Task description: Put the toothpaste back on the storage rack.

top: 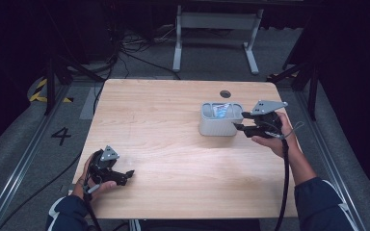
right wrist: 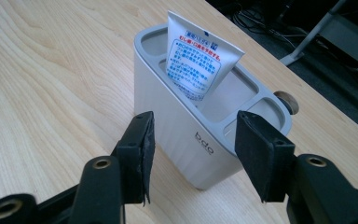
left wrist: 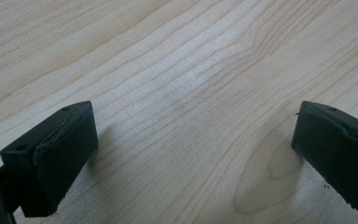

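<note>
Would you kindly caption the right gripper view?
Open right tool facing a white holder with a toothpaste tube standing inside.

My light wooden table [top: 173,125] carries a pale grey holder [top: 217,126] out at two o'clock from its middle, standing upright on the bare grain, with a round hole [top: 225,93] in the top just beyond it.

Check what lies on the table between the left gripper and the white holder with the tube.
Nothing: in the high view, only bare wooden tabletop separates the left gripper from the white plastic holder.
</note>
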